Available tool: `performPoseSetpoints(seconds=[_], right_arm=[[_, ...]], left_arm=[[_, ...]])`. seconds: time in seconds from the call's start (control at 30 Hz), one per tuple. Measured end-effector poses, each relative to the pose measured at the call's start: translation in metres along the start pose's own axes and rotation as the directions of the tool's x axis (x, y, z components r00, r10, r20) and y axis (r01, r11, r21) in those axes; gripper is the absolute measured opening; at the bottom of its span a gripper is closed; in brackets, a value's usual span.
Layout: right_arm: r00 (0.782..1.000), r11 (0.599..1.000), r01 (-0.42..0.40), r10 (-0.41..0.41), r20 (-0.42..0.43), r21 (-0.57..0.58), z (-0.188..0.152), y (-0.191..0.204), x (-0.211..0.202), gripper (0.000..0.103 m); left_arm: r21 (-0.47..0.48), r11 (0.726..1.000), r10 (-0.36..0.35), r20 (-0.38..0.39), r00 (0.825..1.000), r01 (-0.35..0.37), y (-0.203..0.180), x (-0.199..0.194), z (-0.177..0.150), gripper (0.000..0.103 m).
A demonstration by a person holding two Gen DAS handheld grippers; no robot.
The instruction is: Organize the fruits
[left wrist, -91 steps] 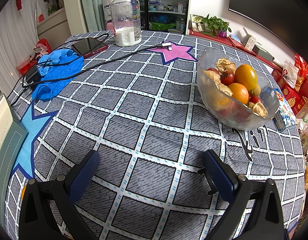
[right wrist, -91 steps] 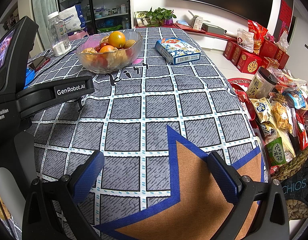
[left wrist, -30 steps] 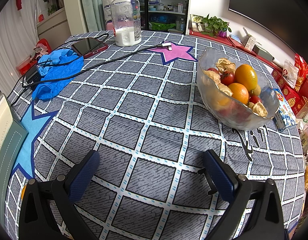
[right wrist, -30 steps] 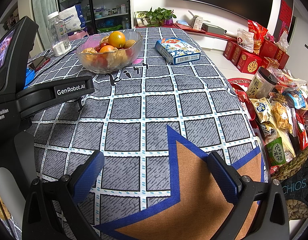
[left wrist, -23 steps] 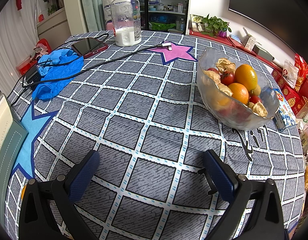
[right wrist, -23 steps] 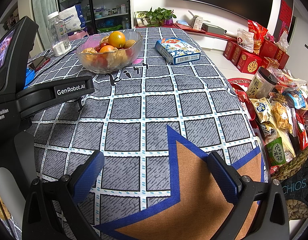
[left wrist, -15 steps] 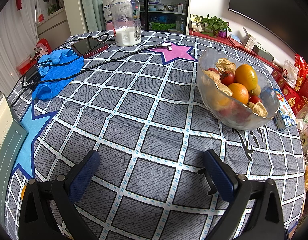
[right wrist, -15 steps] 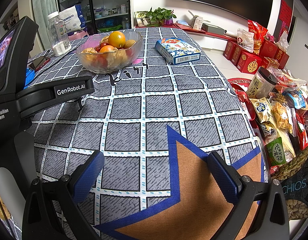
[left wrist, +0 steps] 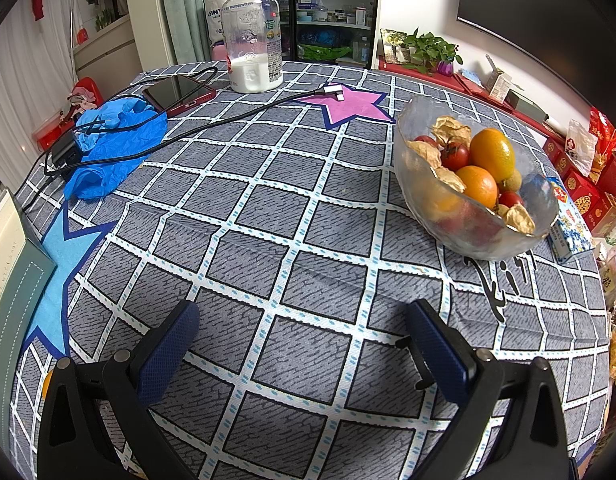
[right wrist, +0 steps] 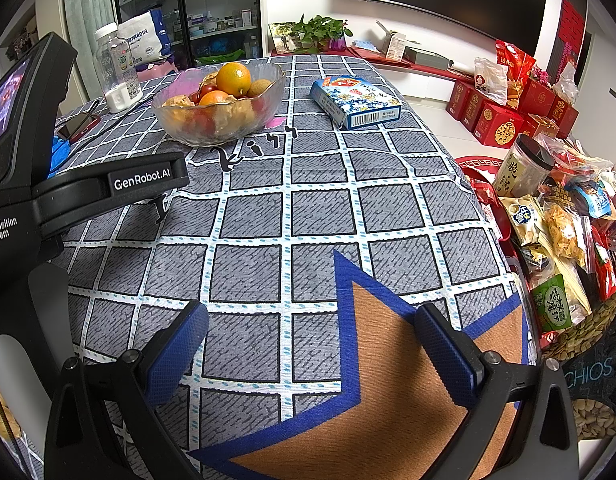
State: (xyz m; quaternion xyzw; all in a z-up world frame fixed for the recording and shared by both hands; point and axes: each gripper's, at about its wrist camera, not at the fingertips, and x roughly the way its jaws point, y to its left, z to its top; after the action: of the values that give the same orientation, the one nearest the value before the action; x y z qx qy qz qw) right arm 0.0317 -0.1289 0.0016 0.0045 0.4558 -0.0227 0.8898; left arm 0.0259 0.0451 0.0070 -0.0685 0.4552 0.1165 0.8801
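- Left gripper (left wrist: 302, 330): two black plastic arms, each ending in a dark blue finger pad (left wrist: 168, 346) with a fine knurled, dotted texture.
- Round silver screw heads sit on each black arm, just behind the blue pads.
- A small black hook-shaped tab juts from the inner side of one arm of the left gripper.
- Right gripper (right wrist: 310, 334): the same build, black arms, textured blue pads (right wrist: 444, 346), silver screws.
- In the right wrist view the left unit's black housing (right wrist: 108, 192) bears white lettering, "GenRobot.AI", and part of "Acquisition System".
- A small lit screen (right wrist: 6, 100) sits on that housing, above a pale grey handle (right wrist: 12, 344).
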Motion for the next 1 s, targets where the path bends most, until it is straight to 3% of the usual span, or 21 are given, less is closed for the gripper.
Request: performPoseSetpoints(seconds=[1.0], right_arm=[[1.000,1.000,0.000,0.000,0.000,0.000,-0.0002,0.0006,-0.0003,0.103]], left_arm=[[0.000,1.000,0.000,-0.001,1.000,0.000,0.0008,0.0002,0.0001,0.103]])
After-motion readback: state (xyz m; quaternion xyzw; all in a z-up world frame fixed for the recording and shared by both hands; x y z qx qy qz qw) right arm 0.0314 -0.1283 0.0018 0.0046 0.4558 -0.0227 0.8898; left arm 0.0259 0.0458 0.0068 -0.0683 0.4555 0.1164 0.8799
